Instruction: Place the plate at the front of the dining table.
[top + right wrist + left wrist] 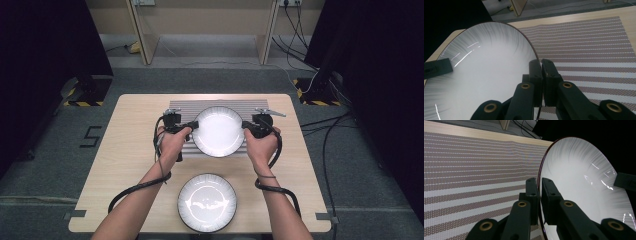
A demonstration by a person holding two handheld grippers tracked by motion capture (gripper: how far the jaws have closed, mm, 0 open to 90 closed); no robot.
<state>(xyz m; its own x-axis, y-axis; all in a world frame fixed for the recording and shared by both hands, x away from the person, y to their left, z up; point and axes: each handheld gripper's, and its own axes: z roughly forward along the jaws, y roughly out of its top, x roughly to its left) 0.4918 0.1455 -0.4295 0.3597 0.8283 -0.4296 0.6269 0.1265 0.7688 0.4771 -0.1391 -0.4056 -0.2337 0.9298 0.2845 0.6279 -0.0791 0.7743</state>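
Both grippers are clamped on the rim of one white plate (218, 131): the left gripper (191, 126) pinches its left edge and the right gripper (245, 126) its right edge, each with jaws closed tight on the thin rim.

Largest is the wooden table (125, 150). On its far half lies a striped placemat (187, 107), with the long side running left to right. The held plate sits over the mat's middle, face up; being round it has no long axis, and whether it rests on the mat or hangs just above it cannot be told. A second plate (207, 202), also white with a dark rim, lies flat near the table's front edge, well apart from the first.
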